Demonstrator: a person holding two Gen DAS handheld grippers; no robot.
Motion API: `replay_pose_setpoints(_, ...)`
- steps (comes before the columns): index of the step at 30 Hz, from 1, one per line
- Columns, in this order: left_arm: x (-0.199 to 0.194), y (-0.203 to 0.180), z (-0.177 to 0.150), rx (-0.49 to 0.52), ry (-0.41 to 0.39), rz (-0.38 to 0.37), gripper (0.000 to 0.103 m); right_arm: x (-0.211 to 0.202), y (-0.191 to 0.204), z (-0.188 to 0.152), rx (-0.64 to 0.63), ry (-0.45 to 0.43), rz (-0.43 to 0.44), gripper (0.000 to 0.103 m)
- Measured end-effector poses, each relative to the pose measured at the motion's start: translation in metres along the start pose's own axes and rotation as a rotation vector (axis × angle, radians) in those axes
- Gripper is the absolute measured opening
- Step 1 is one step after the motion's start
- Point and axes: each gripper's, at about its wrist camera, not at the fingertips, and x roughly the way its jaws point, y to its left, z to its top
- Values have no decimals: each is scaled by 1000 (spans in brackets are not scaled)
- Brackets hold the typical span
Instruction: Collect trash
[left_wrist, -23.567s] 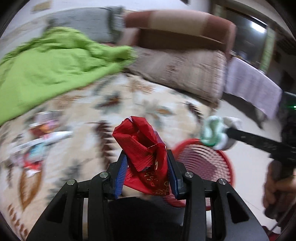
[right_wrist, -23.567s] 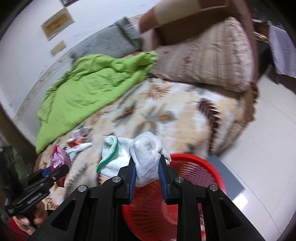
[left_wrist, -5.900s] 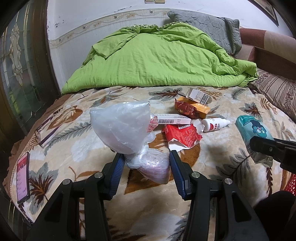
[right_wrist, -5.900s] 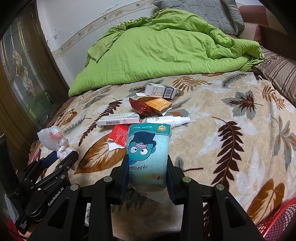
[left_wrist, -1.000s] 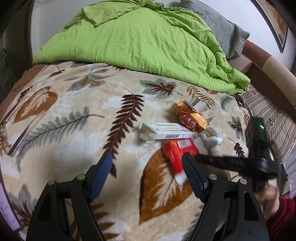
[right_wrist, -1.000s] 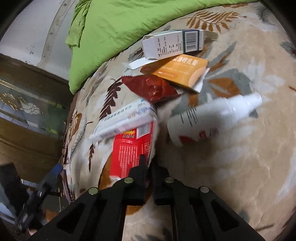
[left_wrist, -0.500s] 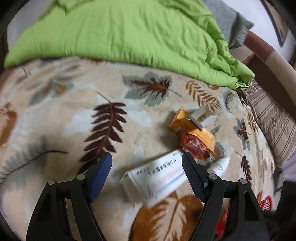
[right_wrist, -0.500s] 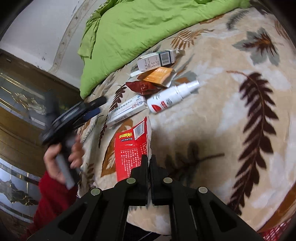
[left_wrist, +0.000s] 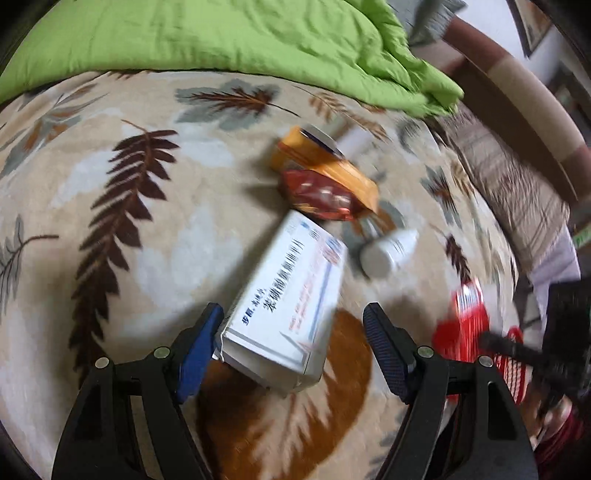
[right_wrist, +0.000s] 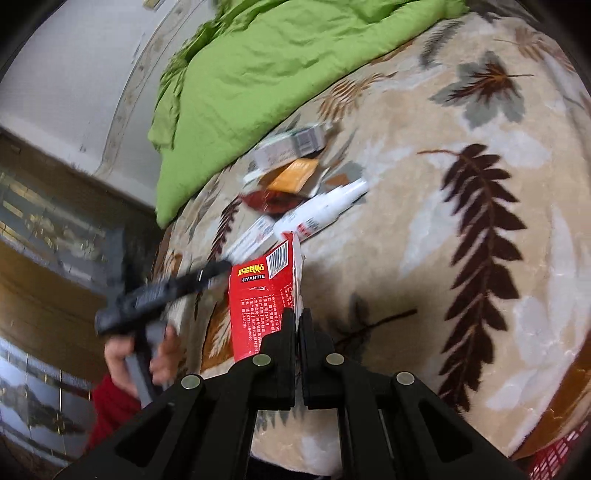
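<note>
Lying between the parted jaws of the left gripper (left_wrist: 291, 343), not yet pressed, the white carton (left_wrist: 286, 306) is judged light, hollow and easily crushed, so it should be taken gently across its long sides. The right gripper (right_wrist: 298, 325) is clamped on the red sachet (right_wrist: 264, 299), thin and limp, held by one edge. At about 1 o'clock from the carton, close beside it, the white bottle (left_wrist: 388, 251) is seen, round and likely to roll. Farther, the orange box (left_wrist: 325, 166) rests near the green quilt (left_wrist: 221, 40). Open blanket (left_wrist: 92, 184) is left at 9 o'clock.
</note>
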Motion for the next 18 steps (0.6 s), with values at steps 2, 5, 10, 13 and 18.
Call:
replay_pose_setpoints(2, 2, -11, -2, 40, -3, 61, 77, -4, -5, 0, 33, -25, -12, 3)
replay_pose_setpoints(5, 12, -25, 2, 97, 5, 147, 78, -6, -8, 1, 52, -35, -21, 3)
replay_pose_setpoints(10, 32, -30, 4, 125, 0, 304, 75, -7, -5, 1, 37, -50, -39, 3)
replay_pose_setpoints(13, 28, -30, -2, 122, -28, 330, 64, -8, 1, -1, 2, -68, -59, 3)
replay_pose_setpoints(18, 4, -31, -21, 70, -94, 343, 53, -6, 17, -4, -87, -99, -114, 3)
